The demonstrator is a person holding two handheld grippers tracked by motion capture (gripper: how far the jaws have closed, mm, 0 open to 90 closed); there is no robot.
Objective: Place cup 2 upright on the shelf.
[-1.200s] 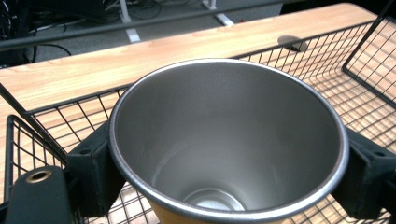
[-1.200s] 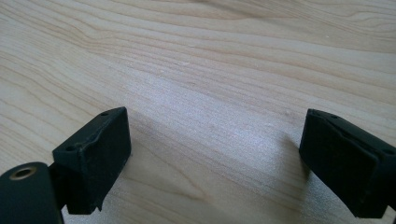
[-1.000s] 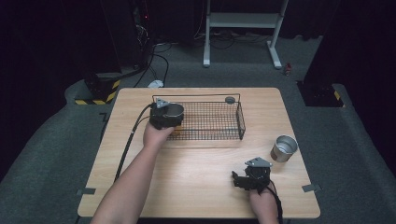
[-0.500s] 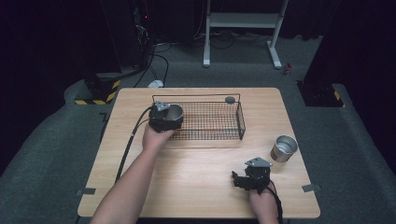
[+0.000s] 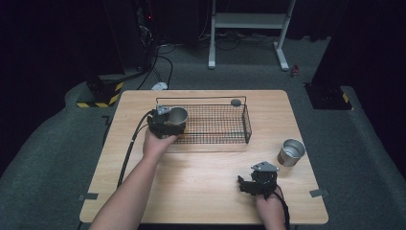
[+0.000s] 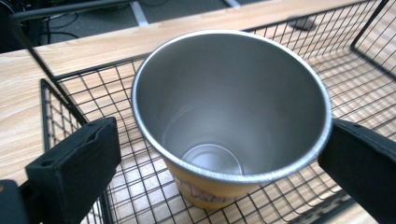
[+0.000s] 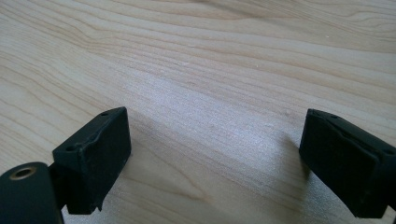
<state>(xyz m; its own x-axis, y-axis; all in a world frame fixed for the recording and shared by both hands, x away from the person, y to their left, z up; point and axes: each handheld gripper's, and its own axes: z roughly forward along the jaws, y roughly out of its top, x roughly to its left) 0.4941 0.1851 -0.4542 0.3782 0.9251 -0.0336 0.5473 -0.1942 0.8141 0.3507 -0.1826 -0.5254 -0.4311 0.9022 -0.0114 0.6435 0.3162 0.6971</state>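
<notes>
A: Two steel cups in play. One shiny metal tumbler with a yellow printed wall [image 6: 231, 116] sits in the left end of the black wire basket [image 5: 225, 125], left of centre in the high view. Left gripper [image 6: 219, 154] brackets its rim; right jaw touching, left jaw with a gap, so not pinching.

B: Step?

A: Likely setting it down. Next: back out without tipping it. Second plain steel cup [image 5: 291, 152] waits at right; right gripper [image 7: 212, 154] spread wide, empty, over bare wooden table [image 7: 196, 56].
</notes>
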